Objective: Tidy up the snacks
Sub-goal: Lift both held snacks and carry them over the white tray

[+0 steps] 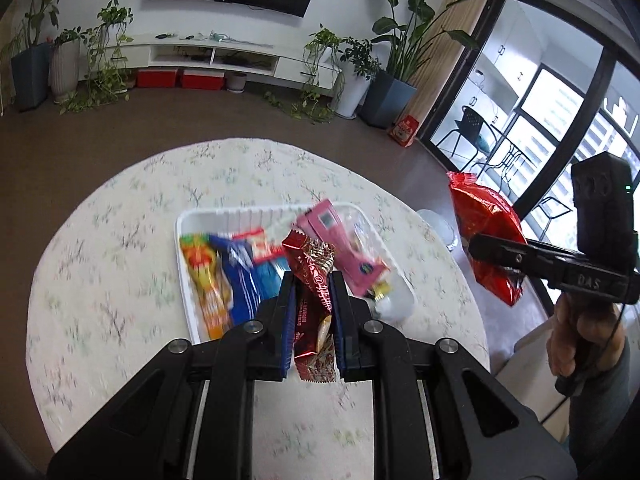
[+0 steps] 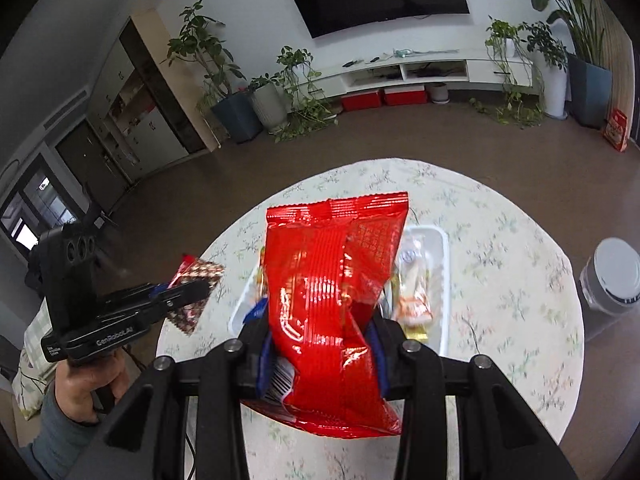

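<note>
My left gripper (image 1: 313, 285) is shut on a dark red patterned snack bar (image 1: 314, 276), held above the near end of a white tray (image 1: 240, 214). In the tray lie an orange-yellow packet (image 1: 204, 280), a blue packet (image 1: 240, 276) and a pink packet (image 1: 340, 240). My right gripper (image 2: 320, 324) is shut on a big shiny red bag (image 2: 332, 280), lifted over the white tray (image 2: 438, 240). From the left wrist view, the right gripper (image 1: 496, 250) hangs with the red bag (image 1: 488, 220) off the table's right side. The right wrist view shows the left gripper (image 2: 192, 292) with its snack bar (image 2: 196, 276) to the left.
The tray rests on a round table with a floral cloth (image 1: 120, 240). A grey-lidded canister (image 2: 612, 276) stands on the floor right of the table. A hand (image 1: 576, 344) grips each tool. Plants and a TV cabinet line the far wall.
</note>
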Tool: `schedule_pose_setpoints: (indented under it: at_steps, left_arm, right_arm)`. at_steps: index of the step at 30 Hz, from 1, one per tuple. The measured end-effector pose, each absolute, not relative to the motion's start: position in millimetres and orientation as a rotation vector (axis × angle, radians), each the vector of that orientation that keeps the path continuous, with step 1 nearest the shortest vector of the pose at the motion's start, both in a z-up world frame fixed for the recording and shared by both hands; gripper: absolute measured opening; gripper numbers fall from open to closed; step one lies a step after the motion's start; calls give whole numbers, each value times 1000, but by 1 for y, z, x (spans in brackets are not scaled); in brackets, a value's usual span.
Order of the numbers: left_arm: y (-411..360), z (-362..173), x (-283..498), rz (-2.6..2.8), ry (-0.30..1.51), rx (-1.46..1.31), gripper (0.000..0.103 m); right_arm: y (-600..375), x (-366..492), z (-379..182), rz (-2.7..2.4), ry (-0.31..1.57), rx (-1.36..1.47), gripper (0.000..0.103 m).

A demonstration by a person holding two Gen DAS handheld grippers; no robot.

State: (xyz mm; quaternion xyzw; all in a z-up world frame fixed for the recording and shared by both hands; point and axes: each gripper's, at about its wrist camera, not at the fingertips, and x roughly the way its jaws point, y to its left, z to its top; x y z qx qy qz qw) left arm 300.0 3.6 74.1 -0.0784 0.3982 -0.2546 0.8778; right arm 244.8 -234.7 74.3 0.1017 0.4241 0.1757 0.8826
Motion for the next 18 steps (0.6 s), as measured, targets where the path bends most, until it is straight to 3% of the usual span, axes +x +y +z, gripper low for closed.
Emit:
schedule_pose_setpoints:
  at_steps: [18]
  left_arm:
    - [-40, -1, 406, -500, 940, -111, 14]
  right_arm:
    - [-178, 337, 0, 312, 1071, 54, 40]
